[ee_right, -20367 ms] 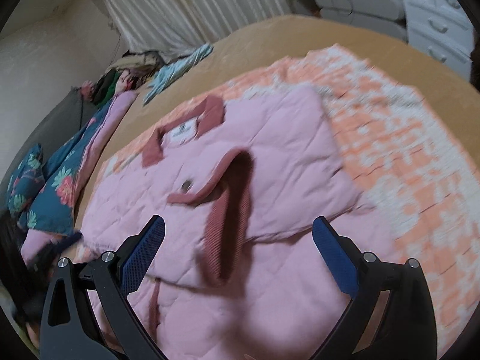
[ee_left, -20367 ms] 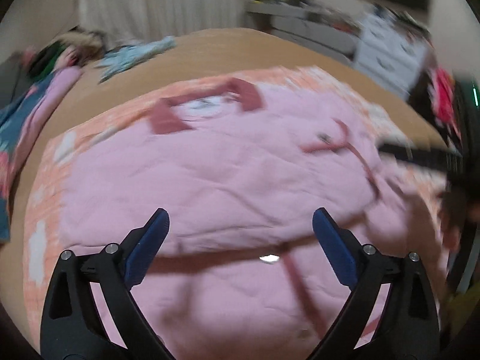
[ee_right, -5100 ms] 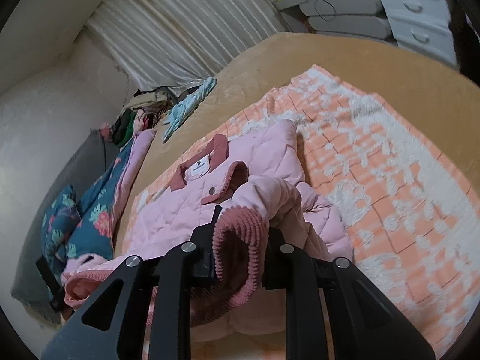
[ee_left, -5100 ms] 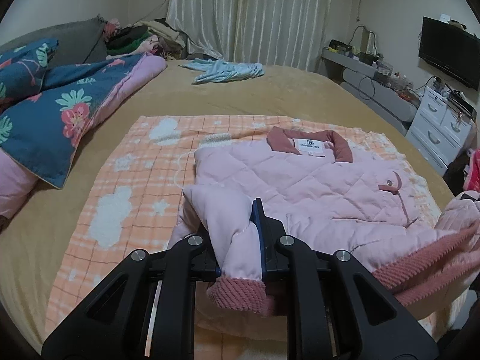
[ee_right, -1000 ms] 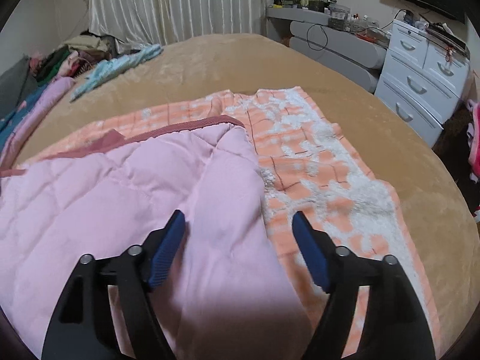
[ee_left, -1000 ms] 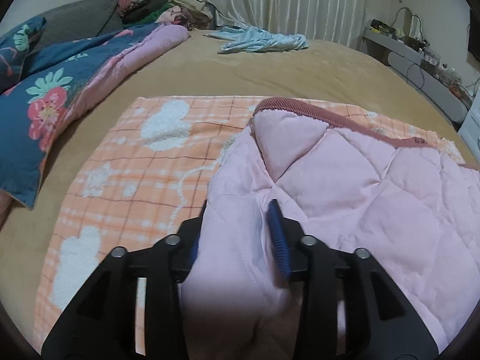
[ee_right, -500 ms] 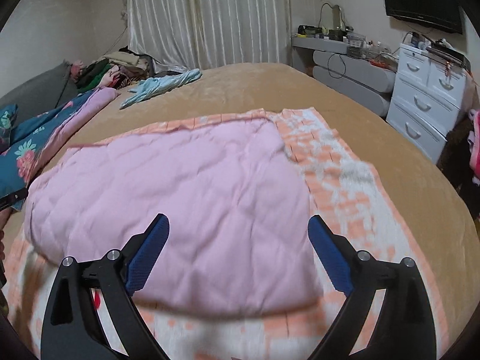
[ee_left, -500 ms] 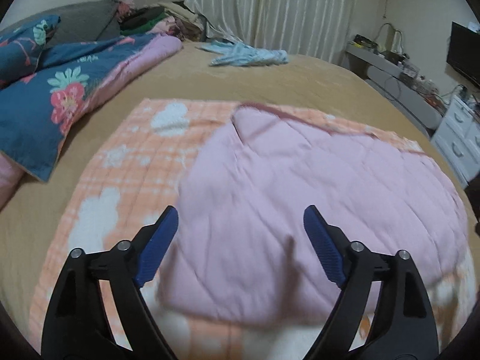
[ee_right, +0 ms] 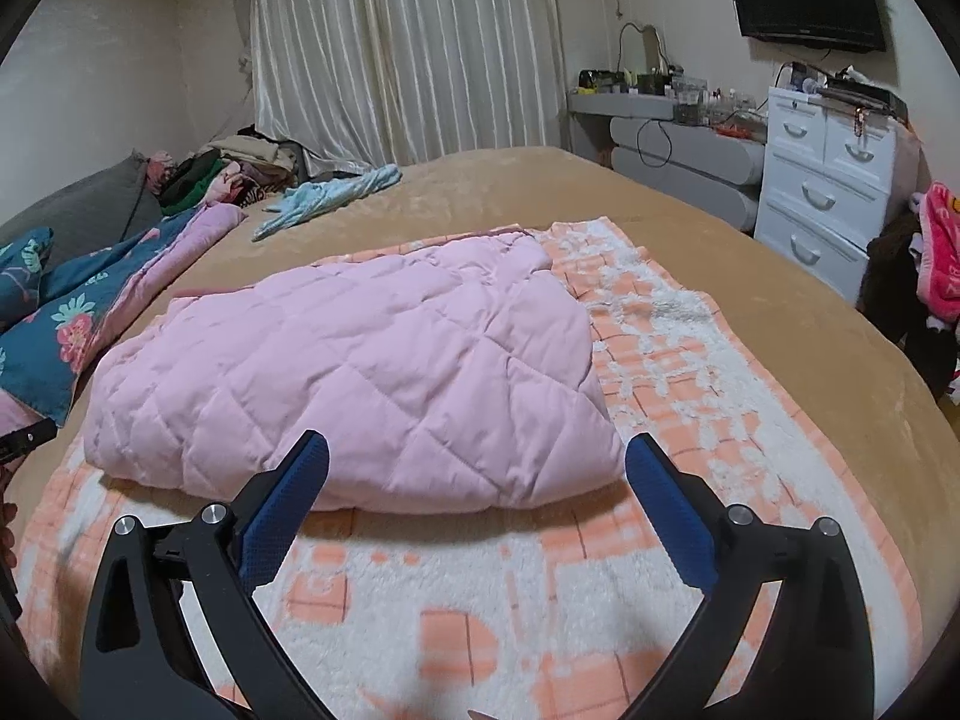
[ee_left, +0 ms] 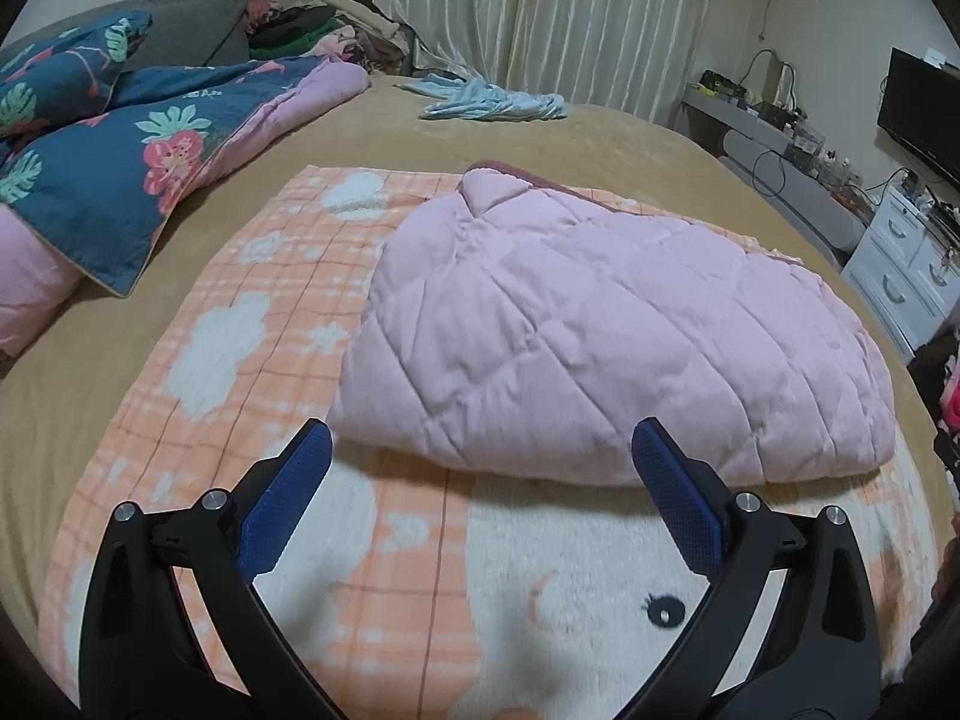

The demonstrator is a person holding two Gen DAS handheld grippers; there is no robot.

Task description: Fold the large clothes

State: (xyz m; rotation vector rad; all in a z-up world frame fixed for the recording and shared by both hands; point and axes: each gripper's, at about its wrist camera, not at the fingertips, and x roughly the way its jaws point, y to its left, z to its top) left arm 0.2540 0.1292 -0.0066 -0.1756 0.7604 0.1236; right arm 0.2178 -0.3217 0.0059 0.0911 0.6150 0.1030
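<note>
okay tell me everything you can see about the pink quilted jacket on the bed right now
The pink quilted jacket is a puffy, soft-looking garment stitched in a diamond pattern. It lies folded into a compact bundle with its plain back panel on top, and darker rose ribbed trim peeks out along its far edge. It rests on the orange and white checked blanket, which lies on the tan bedspread. Neither gripper touches it: the left gripper and right gripper hover open just short of its near fold.

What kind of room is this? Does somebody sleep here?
Most likely a bedroom. A big bed fills the room, with a flowery quilt bunched at one side and a folded pink jacket lying on an orange blanket. White drawers stand by the wall, and curtains hang behind.
</note>
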